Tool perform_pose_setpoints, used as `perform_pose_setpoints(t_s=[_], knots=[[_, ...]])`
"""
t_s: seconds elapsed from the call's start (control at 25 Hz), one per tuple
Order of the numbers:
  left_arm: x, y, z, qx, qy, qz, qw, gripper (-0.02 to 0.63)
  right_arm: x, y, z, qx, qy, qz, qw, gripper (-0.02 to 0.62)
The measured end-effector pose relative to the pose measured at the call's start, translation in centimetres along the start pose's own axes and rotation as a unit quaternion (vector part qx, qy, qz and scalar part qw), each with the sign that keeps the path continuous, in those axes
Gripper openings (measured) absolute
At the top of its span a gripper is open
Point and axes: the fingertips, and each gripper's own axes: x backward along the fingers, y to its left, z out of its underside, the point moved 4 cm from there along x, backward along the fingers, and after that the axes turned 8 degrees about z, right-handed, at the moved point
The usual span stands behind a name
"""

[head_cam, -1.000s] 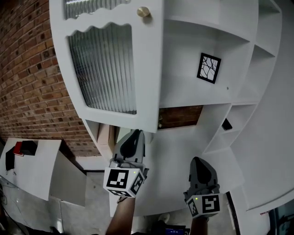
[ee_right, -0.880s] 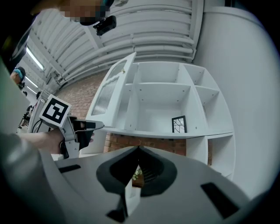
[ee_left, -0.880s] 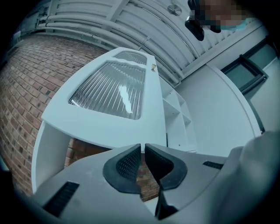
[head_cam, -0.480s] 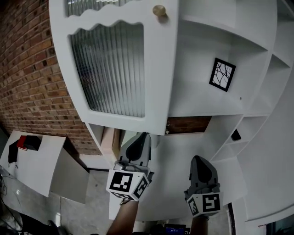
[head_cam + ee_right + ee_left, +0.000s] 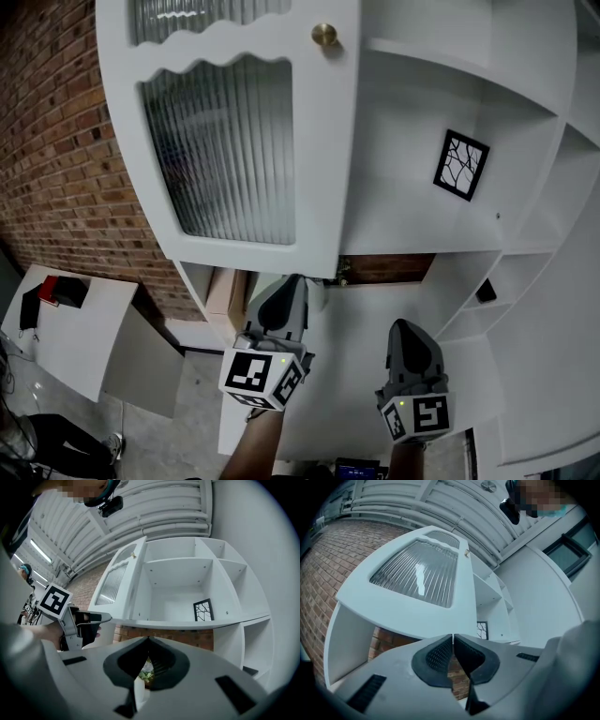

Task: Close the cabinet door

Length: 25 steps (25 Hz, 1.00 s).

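The white cabinet door (image 5: 234, 141) with ribbed glass and a brass knob (image 5: 324, 35) stands open, swung out to the left of the white shelf cabinet (image 5: 422, 112). My left gripper (image 5: 286, 283) is shut, its tip just under the door's lower edge; I cannot tell if it touches. In the left gripper view the jaws (image 5: 453, 638) meet below the door (image 5: 417, 573). My right gripper (image 5: 406, 328) is shut and empty, lower right, in front of the cabinet's bottom shelf. The right gripper view shows the door (image 5: 117, 581) edge-on beside the open compartments.
A black-framed picture (image 5: 461, 165) leans inside the cabinet. A small black object (image 5: 486, 291) lies on a lower shelf. A brick wall (image 5: 66, 169) runs on the left, with a white table (image 5: 66, 337) below it. A flower vase (image 5: 143, 672) shows beyond the right jaws.
The head view has shifted, so door and picture sit further right and lower in frame. The left gripper has edged right, still under the door's lower edge. The right gripper has hardly moved.
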Motion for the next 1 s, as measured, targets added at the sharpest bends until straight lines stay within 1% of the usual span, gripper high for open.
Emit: perform_pose_setpoints(t_s=[0.4, 0.64, 0.76, 0.88, 1.0], knots=[[-1.2, 0.9, 0.4, 0.002, -0.002, -0.009, 1.0000, 0.020, -1.5, -0.4, -0.1, 0.001, -0.005, -0.015, 1.000, 0.001], [-1.3, 0.9, 0.3, -0.003, 0.013, -0.013, 0.9998, 0.018, -1.6, -0.4, -0.8, 0.002, -0.012, -0.020, 1.000, 0.000], [-1.0, 0.5, 0.1, -0.011, 0.021, -0.006, 0.9997, 0.020, -1.7, 0.1, -0.8, 0.001, -0.011, -0.024, 1.000, 0.000], [-0.2, -0.2, -0.2, -0.023, 0.027, 0.018, 0.9992, 0.020, -1.3, 1.1, -1.0, -0.002, -0.015, -0.030, 0.999, 0.000], [1.2, -0.5, -0.4, -0.020, 0.034, 0.028, 0.9988, 0.020, -0.5, 2.5, -1.6, -0.005, -0.021, -0.035, 0.999, 0.000]])
